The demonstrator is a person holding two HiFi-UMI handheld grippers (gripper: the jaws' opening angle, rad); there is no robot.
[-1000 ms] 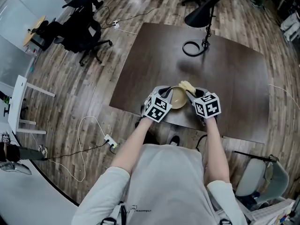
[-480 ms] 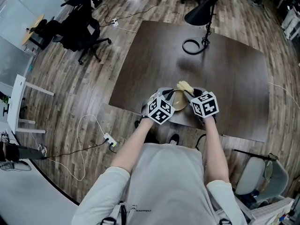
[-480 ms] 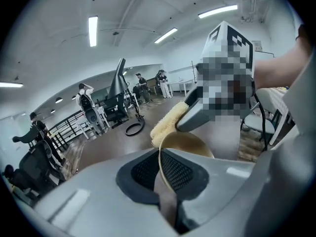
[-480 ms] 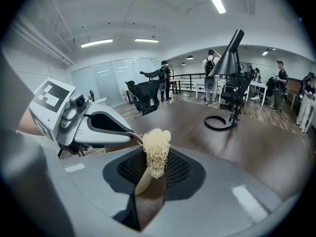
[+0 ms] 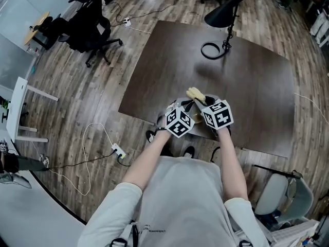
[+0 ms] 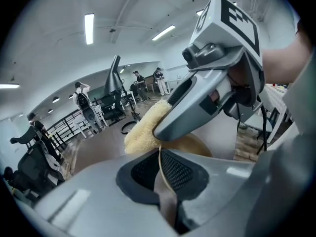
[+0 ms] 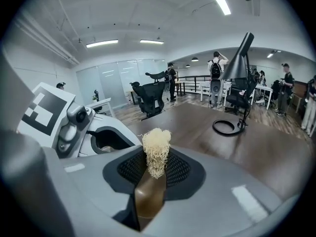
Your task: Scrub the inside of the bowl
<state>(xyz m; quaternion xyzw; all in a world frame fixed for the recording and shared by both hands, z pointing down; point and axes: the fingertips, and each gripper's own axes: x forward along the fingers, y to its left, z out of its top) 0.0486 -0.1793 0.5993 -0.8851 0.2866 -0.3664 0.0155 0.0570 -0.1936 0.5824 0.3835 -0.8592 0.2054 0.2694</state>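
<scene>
Left gripper view: left tool [image 6: 161,168] clamps the tan bowl [image 6: 196,143] by its thin rim.
Right gripper view: right tool [image 7: 153,171] pinches a pale fibrous scrubber [image 7: 156,144].

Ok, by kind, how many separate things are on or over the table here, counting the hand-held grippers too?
bowl: 1
loofah scrubber: 1
desk lamp: 1
hand-held grippers: 2 (left hand-held gripper, right hand-held gripper)
Total: 5
</scene>
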